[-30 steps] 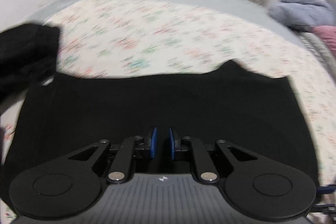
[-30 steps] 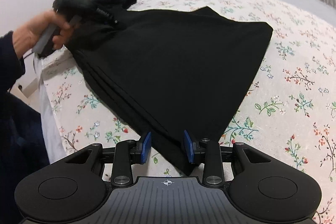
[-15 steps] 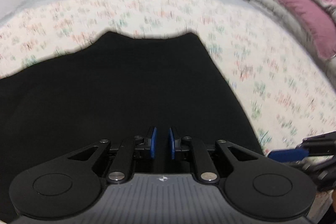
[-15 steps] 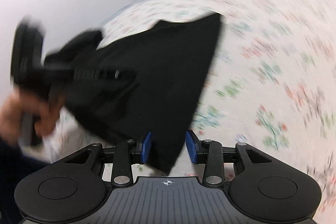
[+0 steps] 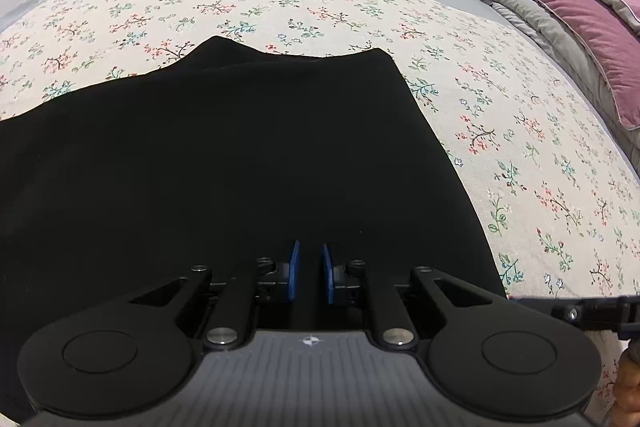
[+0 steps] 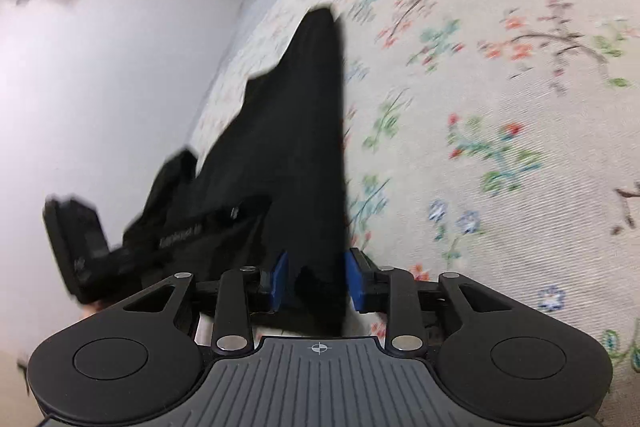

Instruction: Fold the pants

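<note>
- The left wrist view is seen sharp and evenly lit by soft, dim room light; no glare is seen.
- The black pants (image 5: pixel 224 163) are shown so dark that folds are hardly made out.
- The right wrist view is smeared by motion blur; the flowered bedspread (image 6: pixel 500 87) looks streaky.
- Edges are bent and darkened by the fisheye lens.

text: we read none | left hand-held gripper (image 6: pixel 236 213): we see a pale printed mark on its arm, far left in the right wrist view, too blurred to read | gripper bodies: we see only small emblems near us, a star mark and a crosshair, no letters or numbers
</note>
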Tool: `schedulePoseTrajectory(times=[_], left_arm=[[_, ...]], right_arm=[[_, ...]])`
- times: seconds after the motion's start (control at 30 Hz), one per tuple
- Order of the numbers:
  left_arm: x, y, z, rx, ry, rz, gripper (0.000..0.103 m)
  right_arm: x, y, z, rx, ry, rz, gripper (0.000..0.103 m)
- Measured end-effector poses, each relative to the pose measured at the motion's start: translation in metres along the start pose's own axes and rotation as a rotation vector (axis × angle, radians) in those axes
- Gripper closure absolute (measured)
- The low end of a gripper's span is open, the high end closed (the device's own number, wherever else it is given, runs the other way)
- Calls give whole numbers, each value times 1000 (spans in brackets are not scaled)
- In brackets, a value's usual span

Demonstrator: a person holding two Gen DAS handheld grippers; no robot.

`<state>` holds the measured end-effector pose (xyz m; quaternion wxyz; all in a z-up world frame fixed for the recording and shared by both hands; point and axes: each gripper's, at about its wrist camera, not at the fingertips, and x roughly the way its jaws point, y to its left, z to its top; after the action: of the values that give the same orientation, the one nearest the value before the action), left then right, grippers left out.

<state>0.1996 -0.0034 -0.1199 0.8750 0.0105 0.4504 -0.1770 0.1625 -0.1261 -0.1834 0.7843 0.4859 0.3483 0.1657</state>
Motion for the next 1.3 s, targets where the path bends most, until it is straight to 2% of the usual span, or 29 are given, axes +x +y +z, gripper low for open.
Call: schedulePoseTrajectory(times=[0.07, 0.23, 0.43, 0.67, 0.77, 0.83, 0.87, 0.9, 1.0, 1.2, 1.3], left_arm=[[-1, -1, -1, 1, 2, 3, 81], [0, -3, 3, -10, 9, 10, 81], [0, 0, 3, -14, 14, -1, 79], [0, 1, 4, -24, 17, -27, 69], [0, 3, 5, -30, 21, -35, 68], [0, 3, 7, -41, 26, -56, 60], [-1, 2, 9, -41, 28, -71, 51], [-2, 1, 10, -37, 25, -78, 43], [-6, -7, 16, -10, -2, -49, 40], [-1, -35, 45, -8, -26, -131, 34], [18, -67, 64, 78, -5, -96, 31]], right_arm=[[2, 2, -1, -17, -36, -8, 73], [15, 10, -4, -80, -14, 19, 71], [13, 0, -5, 6, -21, 91, 69], [9, -12, -6, 119, -89, 199, 68], [17, -1, -10, 15, -65, 115, 75], [18, 3, -12, 1, -69, 110, 75], [17, 4, -12, 8, -70, 109, 80], [16, 4, -12, 10, -70, 89, 90], [17, 8, -14, -5, -91, 43, 91], [8, 33, -12, -93, -151, 11, 92], [11, 40, -11, -123, -152, -18, 92]])
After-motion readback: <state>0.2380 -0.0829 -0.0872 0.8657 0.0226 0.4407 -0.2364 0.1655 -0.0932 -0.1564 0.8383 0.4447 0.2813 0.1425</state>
